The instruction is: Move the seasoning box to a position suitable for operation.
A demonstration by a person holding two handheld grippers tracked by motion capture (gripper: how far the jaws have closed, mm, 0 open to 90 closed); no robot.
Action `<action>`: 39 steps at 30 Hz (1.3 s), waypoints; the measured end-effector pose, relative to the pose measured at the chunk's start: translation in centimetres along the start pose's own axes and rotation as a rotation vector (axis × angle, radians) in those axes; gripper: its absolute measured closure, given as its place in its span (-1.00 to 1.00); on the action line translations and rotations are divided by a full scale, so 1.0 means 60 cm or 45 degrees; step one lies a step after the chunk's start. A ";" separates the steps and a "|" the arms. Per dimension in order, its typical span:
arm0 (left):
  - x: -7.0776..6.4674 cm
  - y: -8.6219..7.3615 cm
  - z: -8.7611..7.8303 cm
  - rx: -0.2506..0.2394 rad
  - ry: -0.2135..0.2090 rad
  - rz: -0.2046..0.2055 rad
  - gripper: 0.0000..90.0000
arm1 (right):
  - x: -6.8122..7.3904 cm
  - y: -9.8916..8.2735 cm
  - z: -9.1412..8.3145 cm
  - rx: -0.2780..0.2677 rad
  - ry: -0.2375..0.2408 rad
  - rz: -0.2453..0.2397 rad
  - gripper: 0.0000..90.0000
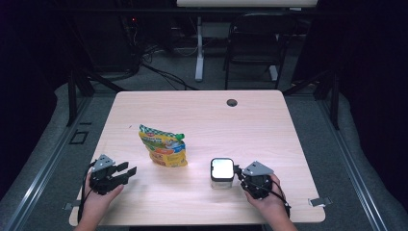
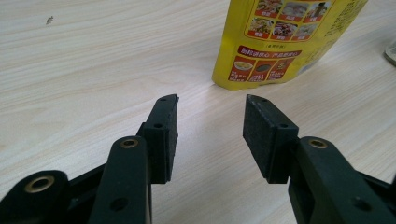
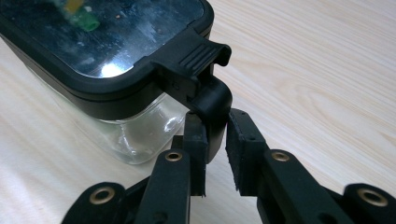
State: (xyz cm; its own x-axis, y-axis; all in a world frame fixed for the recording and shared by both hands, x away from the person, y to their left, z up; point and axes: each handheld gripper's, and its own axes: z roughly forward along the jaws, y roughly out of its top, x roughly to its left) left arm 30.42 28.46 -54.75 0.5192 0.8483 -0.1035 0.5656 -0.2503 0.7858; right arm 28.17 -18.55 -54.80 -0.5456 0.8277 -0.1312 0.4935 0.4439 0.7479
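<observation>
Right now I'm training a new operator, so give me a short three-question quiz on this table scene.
1. True or false: the left gripper holds the yellow pouch.
2. What does the right gripper close around? A) the jar's lid latch B) the pouch C) nothing
3. Which stands nearer the person, jar or pouch?

Key: 1 false, its jaws are open and short of the pouch; 2 A; 3 the jar.
</observation>
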 end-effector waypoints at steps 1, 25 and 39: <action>-0.001 0.000 0.000 0.002 0.000 0.007 0.23 | 0.007 0.002 0.001 -0.003 0.019 -0.022 0.73; -0.019 0.005 -0.007 -0.022 -0.022 0.019 0.23 | 0.037 0.016 -0.038 -0.024 0.112 -0.109 0.39; -0.076 0.025 -0.009 -0.053 -0.105 0.106 0.22 | 0.026 0.080 -0.083 -0.172 0.050 0.037 0.49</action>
State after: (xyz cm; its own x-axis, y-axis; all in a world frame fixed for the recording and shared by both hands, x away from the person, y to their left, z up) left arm 28.56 24.47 -52.78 0.6149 0.7840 -0.0852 0.4924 -0.2972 0.8180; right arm 26.30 -16.82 -48.18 -0.5596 0.8244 -0.0846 0.4153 0.3674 0.8322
